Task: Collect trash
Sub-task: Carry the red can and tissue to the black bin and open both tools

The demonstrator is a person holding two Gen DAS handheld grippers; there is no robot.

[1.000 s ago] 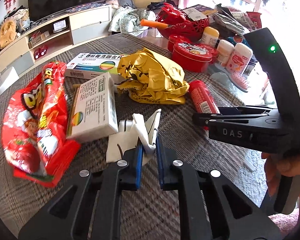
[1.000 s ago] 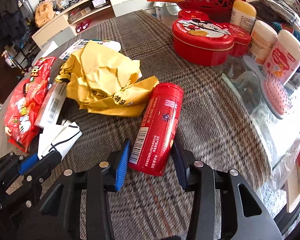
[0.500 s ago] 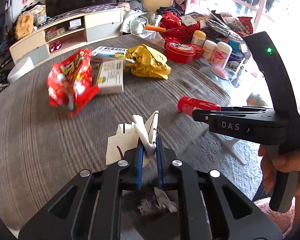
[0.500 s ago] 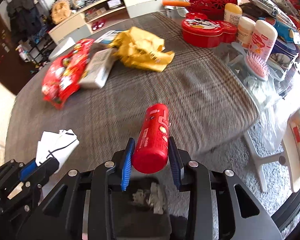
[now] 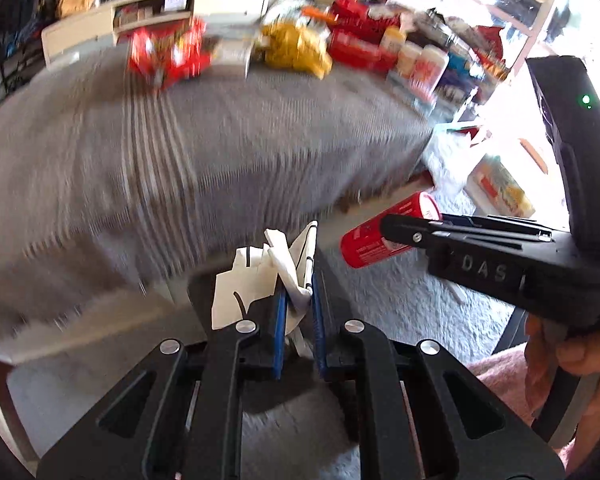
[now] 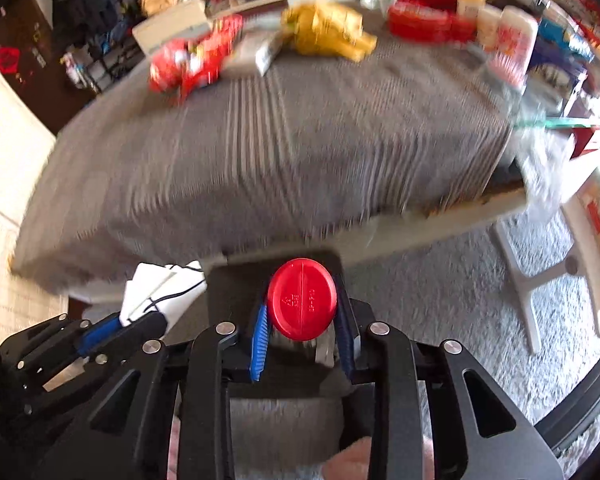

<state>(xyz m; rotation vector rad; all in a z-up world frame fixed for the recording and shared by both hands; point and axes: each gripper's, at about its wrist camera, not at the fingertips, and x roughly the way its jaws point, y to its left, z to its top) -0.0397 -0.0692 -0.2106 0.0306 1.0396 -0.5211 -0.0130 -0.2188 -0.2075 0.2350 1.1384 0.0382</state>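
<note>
My left gripper is shut on a crumpled white paper wrapper, held off the near edge of the table above a dark bin. The wrapper also shows in the right wrist view. My right gripper is shut on a red cylindrical tube, its end cap facing the camera, above the dark bin. The tube shows in the left wrist view, to the right of the wrapper.
The table with a grey plaid cloth lies ahead. At its far side are a red snack bag, a crumpled yellow bag, a medicine box, a red tin and bottles. Grey carpet below.
Both grippers have pulled back from the table with their loads and now hang past its near edge over the dark bin. The tube has tipped end-on to the right camera.
</note>
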